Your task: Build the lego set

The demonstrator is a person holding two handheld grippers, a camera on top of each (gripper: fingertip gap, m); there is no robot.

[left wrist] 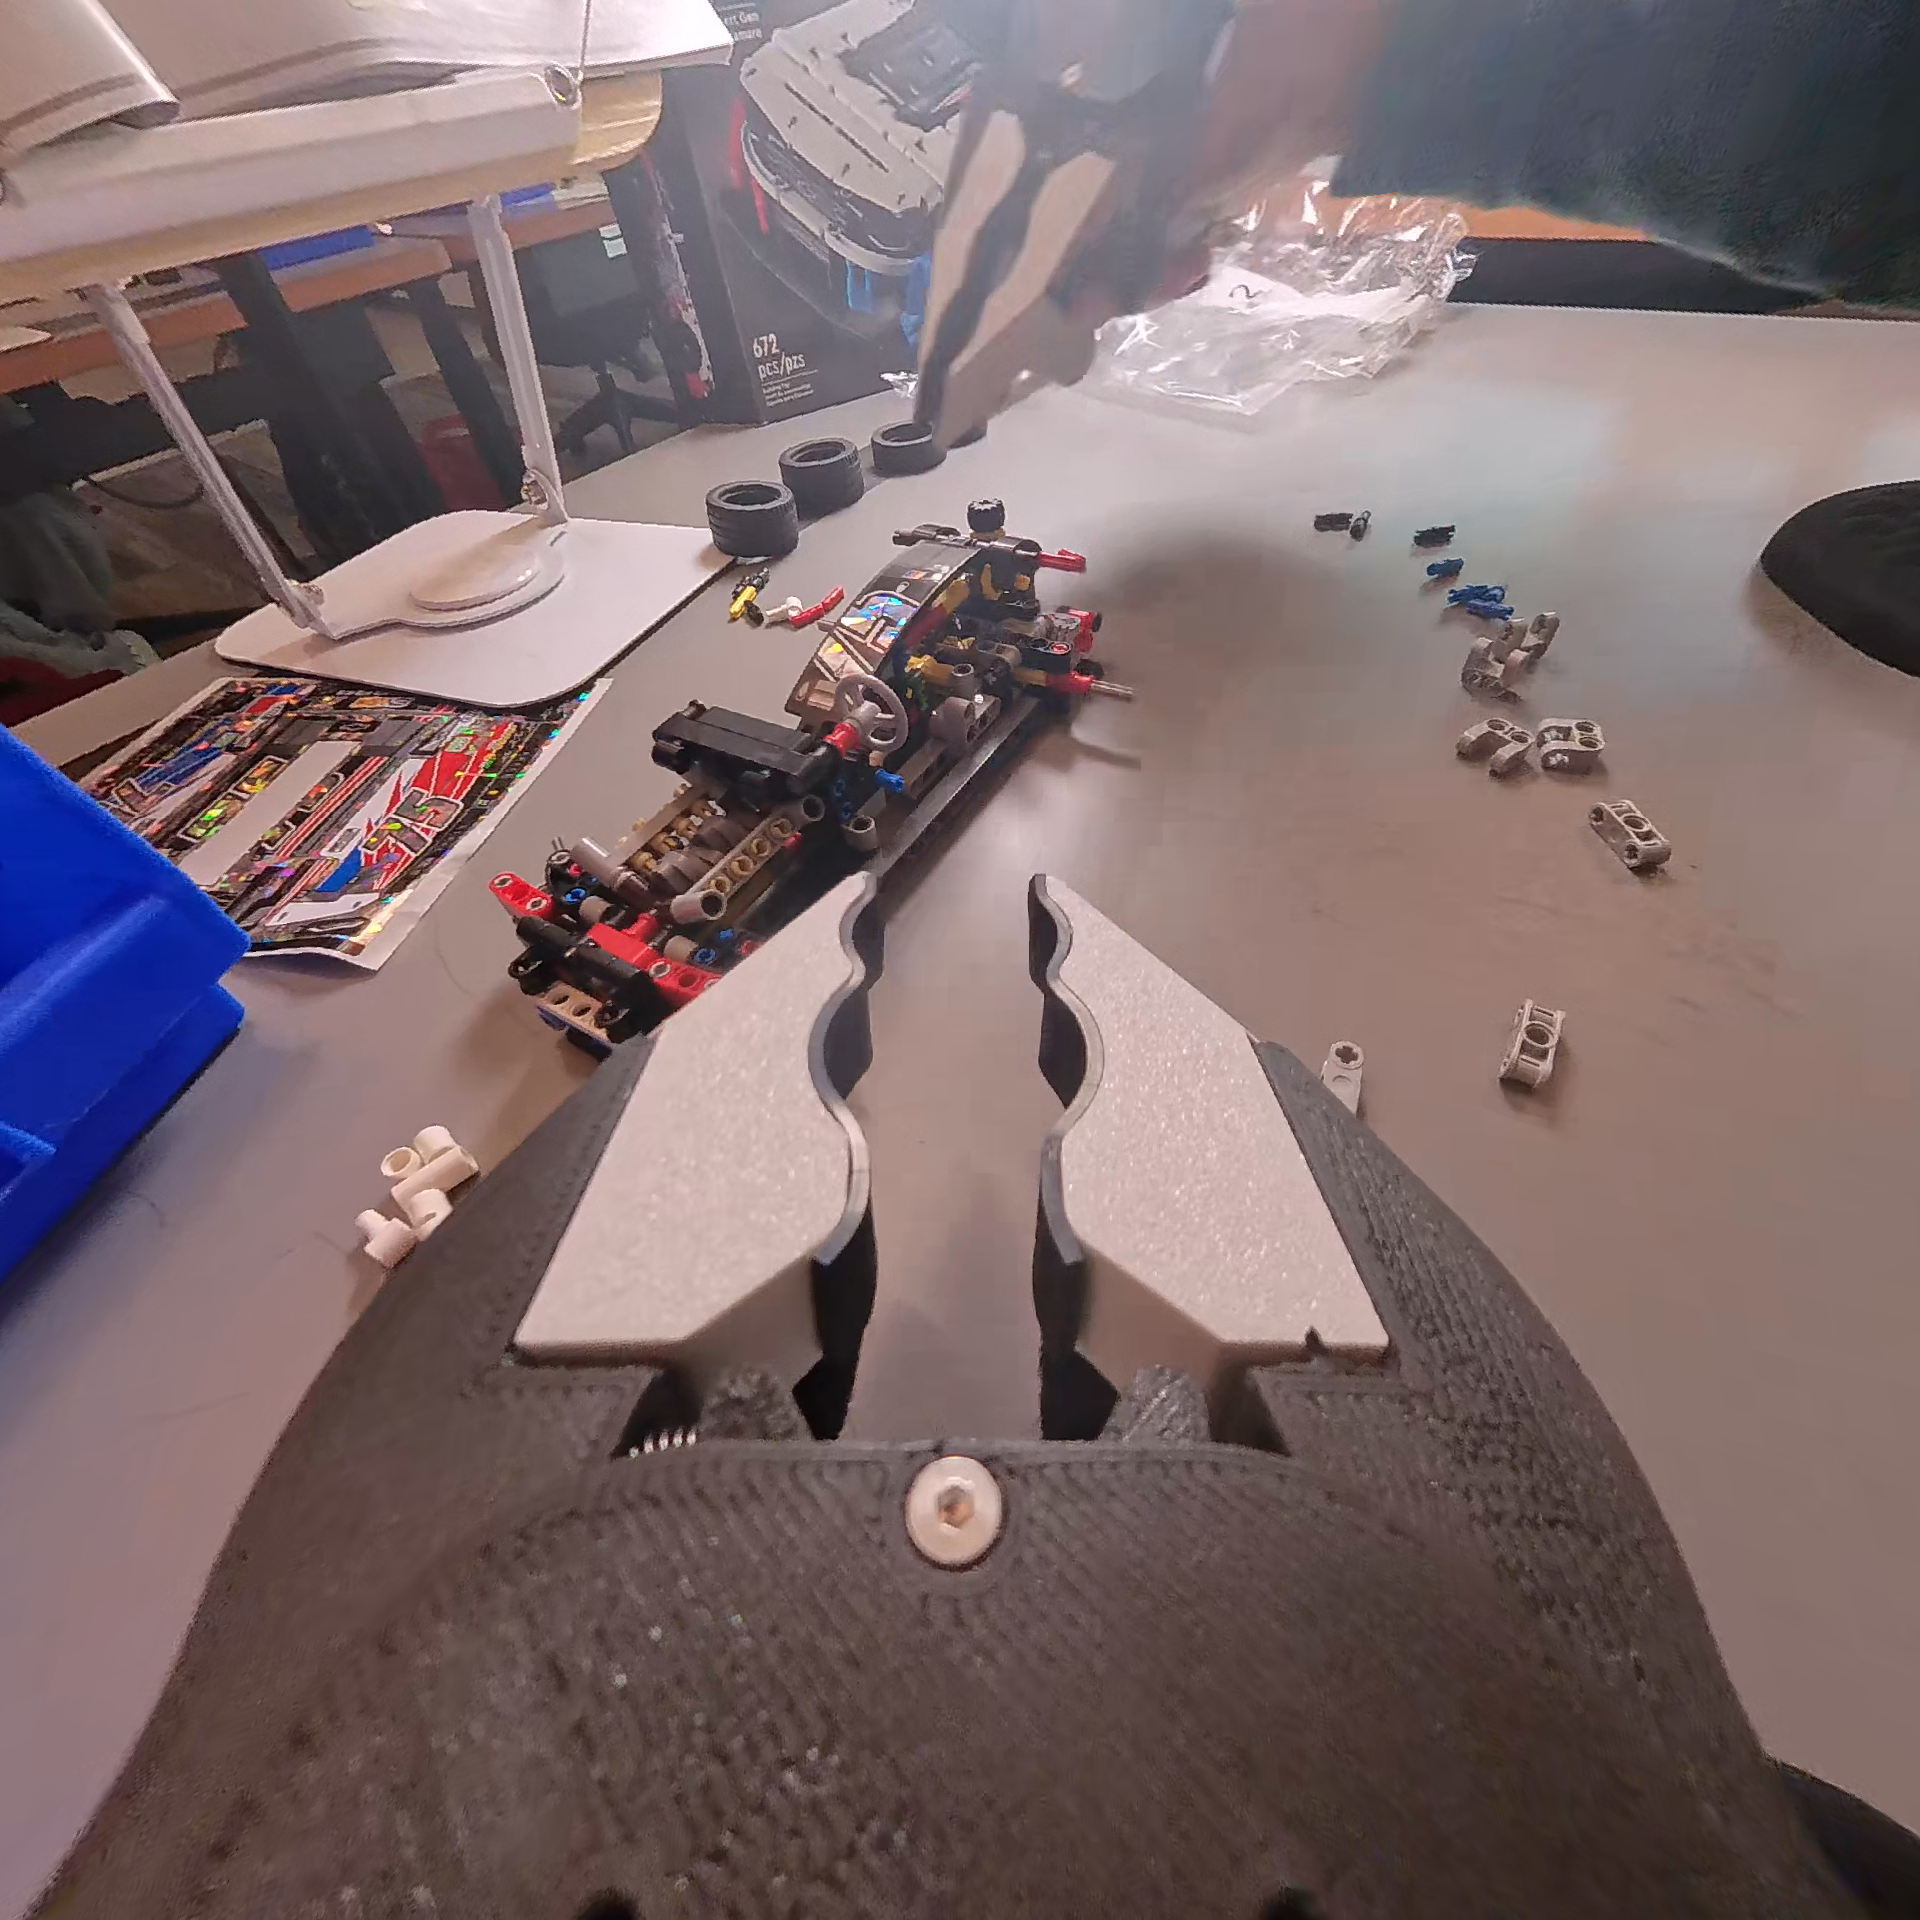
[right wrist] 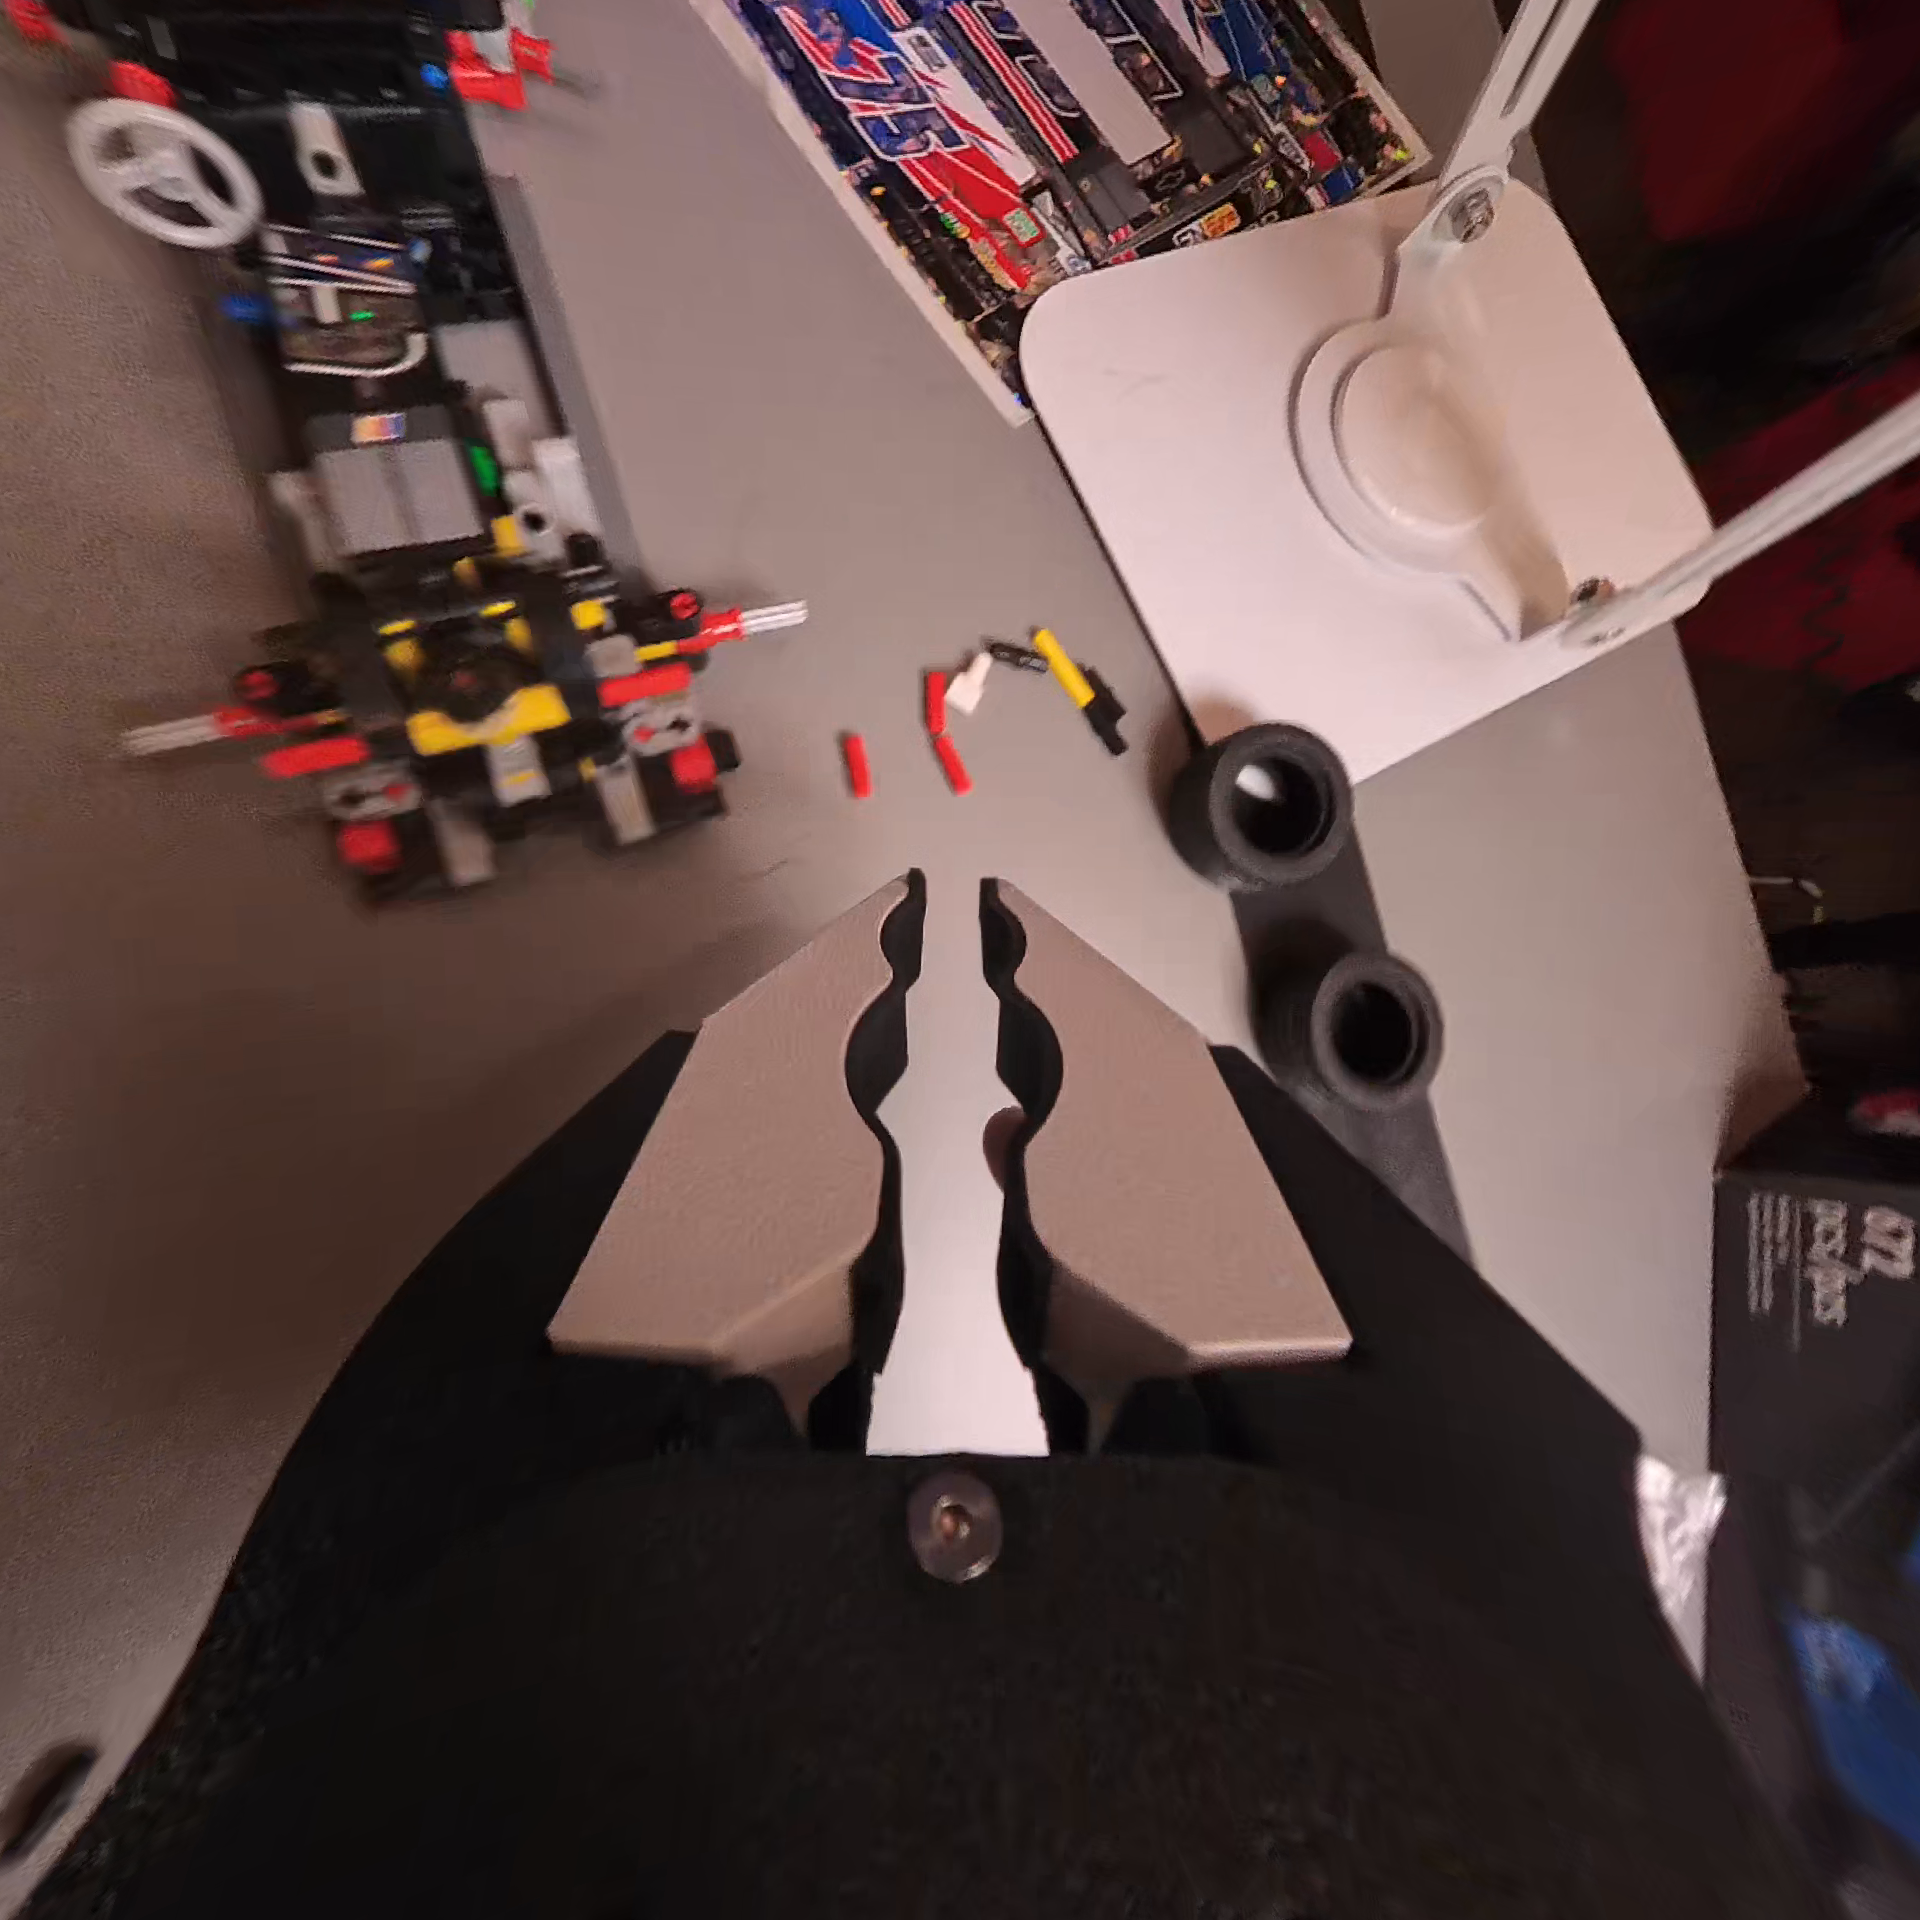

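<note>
Both grippers are empty: left gripper wide, right gripper narrow above tyres; blurred motion risks scattering them.

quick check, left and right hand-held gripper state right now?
Left hand-held gripper: open, empty, beside the lego car chassis.
Right hand-held gripper: open with a narrow gap, empty, near the tires.

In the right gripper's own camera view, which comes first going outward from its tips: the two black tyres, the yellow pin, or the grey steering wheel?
1. The two tyres, to the right of the right gripper: one beside its fingers, one just ahead; too close to rank.
2. Yellow pin, ahead, slightly right.
3. Steering wheel, far upper left, on the car.
</note>
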